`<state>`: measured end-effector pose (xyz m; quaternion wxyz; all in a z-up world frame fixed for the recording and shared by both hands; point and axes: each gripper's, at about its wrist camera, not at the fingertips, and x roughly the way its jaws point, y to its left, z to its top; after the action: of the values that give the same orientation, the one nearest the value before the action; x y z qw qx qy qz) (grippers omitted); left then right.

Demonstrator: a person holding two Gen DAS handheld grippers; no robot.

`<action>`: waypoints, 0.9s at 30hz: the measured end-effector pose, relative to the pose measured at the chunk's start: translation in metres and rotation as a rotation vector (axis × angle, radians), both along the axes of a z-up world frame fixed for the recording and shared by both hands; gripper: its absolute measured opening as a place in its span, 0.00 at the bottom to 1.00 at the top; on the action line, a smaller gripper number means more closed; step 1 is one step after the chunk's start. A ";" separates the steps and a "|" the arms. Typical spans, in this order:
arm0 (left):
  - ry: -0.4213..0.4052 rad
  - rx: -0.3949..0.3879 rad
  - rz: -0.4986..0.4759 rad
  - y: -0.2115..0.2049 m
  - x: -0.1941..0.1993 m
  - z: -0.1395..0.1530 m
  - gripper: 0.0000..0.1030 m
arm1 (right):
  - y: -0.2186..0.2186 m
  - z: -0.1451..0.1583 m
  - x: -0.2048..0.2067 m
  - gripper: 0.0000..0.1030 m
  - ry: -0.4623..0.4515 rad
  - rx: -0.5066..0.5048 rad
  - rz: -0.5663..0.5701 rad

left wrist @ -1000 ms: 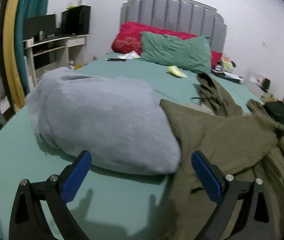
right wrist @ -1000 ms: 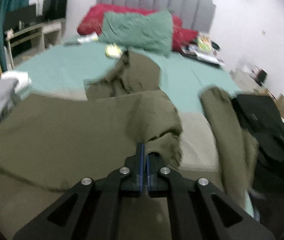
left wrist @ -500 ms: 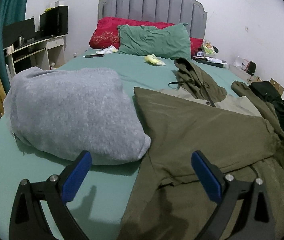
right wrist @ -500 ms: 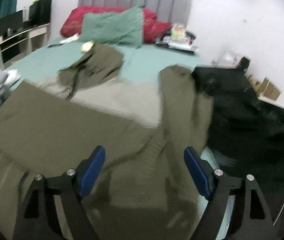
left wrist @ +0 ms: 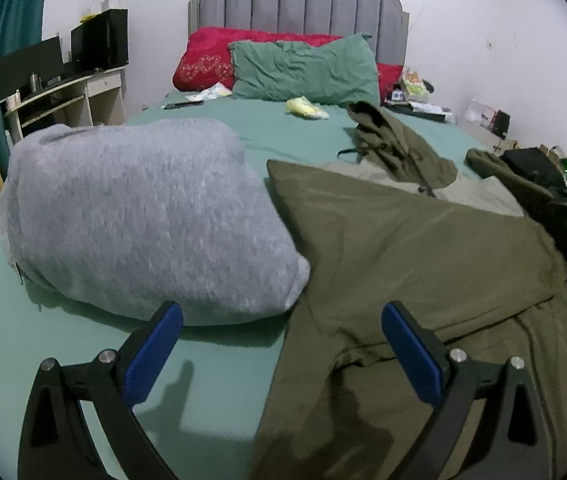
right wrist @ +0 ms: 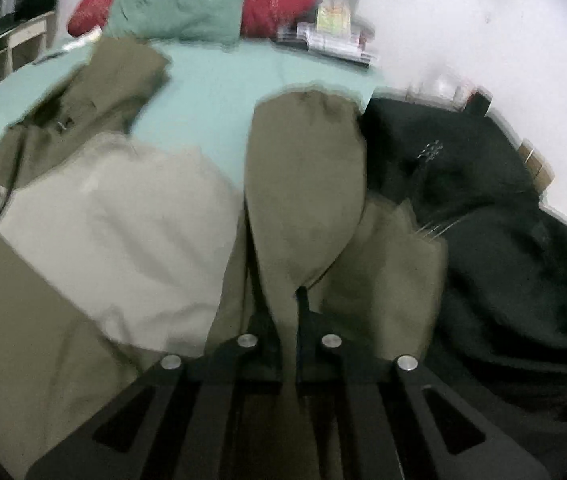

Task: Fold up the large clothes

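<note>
a teal curtain and a cluttered bench stand at the room's left, beside a bed in a green sheet with a grey headboard, red and green pillows and a white wall behind. on the sheet a folded grey sweater lies left, touching the spread olive jacket, with a black garment at the right edge. the left tongs hover spread and empty over the jacket's near edge, while the right tongs are pressed together, pinching a jacket sleeve.
</note>
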<state>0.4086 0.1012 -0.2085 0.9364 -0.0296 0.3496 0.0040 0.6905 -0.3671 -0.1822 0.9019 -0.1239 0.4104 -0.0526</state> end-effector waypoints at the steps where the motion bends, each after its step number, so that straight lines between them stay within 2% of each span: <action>1: -0.010 0.002 -0.004 -0.001 -0.002 0.003 0.97 | 0.003 0.022 -0.016 0.03 -0.046 0.007 0.026; 2: -0.020 0.002 -0.007 -0.002 -0.003 0.007 0.97 | 0.007 0.036 -0.029 0.03 -0.069 0.024 0.057; 4: -0.034 -0.007 -0.010 -0.004 -0.007 0.013 0.97 | 0.029 0.072 -0.082 0.03 -0.103 0.097 0.226; 5: -0.037 -0.014 -0.010 -0.004 -0.008 0.015 0.97 | 0.038 0.078 -0.099 0.03 -0.087 0.112 0.300; 6: -0.038 -0.027 -0.011 -0.004 -0.009 0.016 0.97 | 0.050 0.077 -0.116 0.08 -0.007 0.146 0.383; 7: -0.036 -0.038 -0.012 -0.005 -0.010 0.017 0.97 | 0.062 0.066 -0.130 0.11 0.129 0.188 0.450; 8: -0.033 -0.046 -0.015 -0.005 -0.010 0.017 0.97 | 0.075 0.051 -0.145 0.26 0.248 0.186 0.501; 9: -0.030 -0.050 -0.017 -0.005 -0.010 0.016 0.97 | 0.084 0.041 -0.157 0.50 0.297 0.160 0.525; 11: -0.020 -0.054 -0.018 -0.005 -0.011 0.015 0.97 | 0.096 0.030 -0.181 0.65 0.338 0.160 0.573; 12: -0.014 -0.060 -0.019 -0.005 -0.012 0.015 0.97 | 0.097 0.029 -0.185 0.65 0.337 0.190 0.587; 15: -0.014 -0.070 -0.016 -0.001 -0.015 0.016 0.97 | 0.084 0.044 -0.168 0.65 0.244 0.249 0.513; 19: -0.013 -0.055 -0.012 0.000 -0.015 0.014 0.97 | 0.073 0.058 -0.107 0.68 0.101 0.298 0.369; 21: -0.008 -0.050 -0.009 0.003 -0.012 0.012 0.97 | 0.075 0.048 -0.065 0.71 0.109 0.320 0.274; 24: 0.013 -0.051 -0.005 0.006 -0.005 0.006 0.97 | 0.076 0.018 0.014 0.71 0.182 0.355 0.118; 26: 0.027 -0.049 0.004 0.009 -0.001 0.003 0.97 | 0.064 -0.007 0.052 0.73 0.225 0.424 0.024; 27: 0.024 -0.034 0.004 0.009 0.000 0.002 0.97 | 0.059 -0.014 0.066 0.73 0.238 0.419 -0.023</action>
<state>0.4085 0.1103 -0.2063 0.9315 -0.0459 0.3609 0.0002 0.7565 -0.3084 -0.1965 0.8525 0.0653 0.5171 0.0386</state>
